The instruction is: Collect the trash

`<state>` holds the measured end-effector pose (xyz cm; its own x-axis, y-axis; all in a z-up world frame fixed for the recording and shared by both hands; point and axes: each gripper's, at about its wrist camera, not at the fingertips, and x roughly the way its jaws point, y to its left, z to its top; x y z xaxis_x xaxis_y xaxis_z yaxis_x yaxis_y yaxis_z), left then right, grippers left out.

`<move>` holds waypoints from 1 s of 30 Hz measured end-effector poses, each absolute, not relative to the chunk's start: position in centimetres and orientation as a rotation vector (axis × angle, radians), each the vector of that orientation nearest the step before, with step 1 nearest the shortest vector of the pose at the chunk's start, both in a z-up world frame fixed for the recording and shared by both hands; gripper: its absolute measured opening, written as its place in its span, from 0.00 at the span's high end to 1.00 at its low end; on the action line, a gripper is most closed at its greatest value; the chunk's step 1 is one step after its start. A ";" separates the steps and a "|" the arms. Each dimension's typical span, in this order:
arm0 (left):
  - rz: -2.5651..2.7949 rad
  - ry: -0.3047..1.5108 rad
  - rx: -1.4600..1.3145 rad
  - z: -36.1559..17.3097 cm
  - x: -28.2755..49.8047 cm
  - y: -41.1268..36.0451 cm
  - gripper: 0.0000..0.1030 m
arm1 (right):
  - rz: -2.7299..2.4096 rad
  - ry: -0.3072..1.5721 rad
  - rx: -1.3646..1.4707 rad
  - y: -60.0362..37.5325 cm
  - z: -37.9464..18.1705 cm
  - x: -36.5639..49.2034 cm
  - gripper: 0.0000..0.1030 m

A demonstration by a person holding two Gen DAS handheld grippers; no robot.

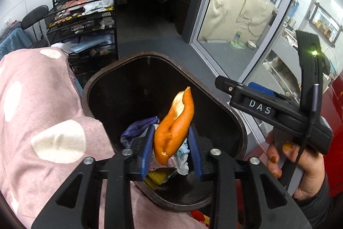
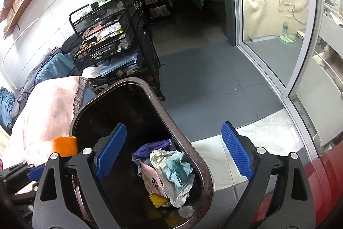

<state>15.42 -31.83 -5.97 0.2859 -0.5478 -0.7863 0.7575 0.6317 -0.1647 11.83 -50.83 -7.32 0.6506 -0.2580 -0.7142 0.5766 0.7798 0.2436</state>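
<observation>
Orange peel (image 1: 174, 126), light, limp and a little slick, sits between the left tool (image 1: 173, 149) pads, leaning on one, over the bin (image 1: 231, 113). Best pinched mid-strip. Right tool (image 2: 173, 151) gapes empty.

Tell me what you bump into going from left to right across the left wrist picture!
Pink spotted blanket → black mesh cart → orange peel between the left tongs over the trash bin → right tongs tool held by a hand.
</observation>
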 end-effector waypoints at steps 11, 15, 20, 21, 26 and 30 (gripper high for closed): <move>-0.840 0.827 0.300 -5.0 14.6 -31.6 0.07 | -0.504 0.708 0.489 -50.9 -7.4 11.6 0.10; -0.811 0.764 0.261 -3.6 14.0 -29.9 0.06 | -0.492 0.693 0.481 -50.6 -7.3 11.6 0.09; -0.761 0.681 0.207 -1.9 12.9 -26.9 0.05 | -0.468 0.669 0.454 -49.3 -6.7 11.7 0.09; -0.748 0.669 0.195 -1.7 12.8 -26.2 0.05 | -0.461 0.661 0.448 -48.9 -6.5 11.6 0.09; -0.682 0.616 0.154 -0.7 12.4 -23.2 0.05 | -0.424 0.612 0.416 -46.9 -5.3 11.3 0.08; -0.618 0.589 0.111 -0.3 12.3 -20.5 0.05 | -0.391 0.572 0.382 -44.9 -4.4 11.1 0.06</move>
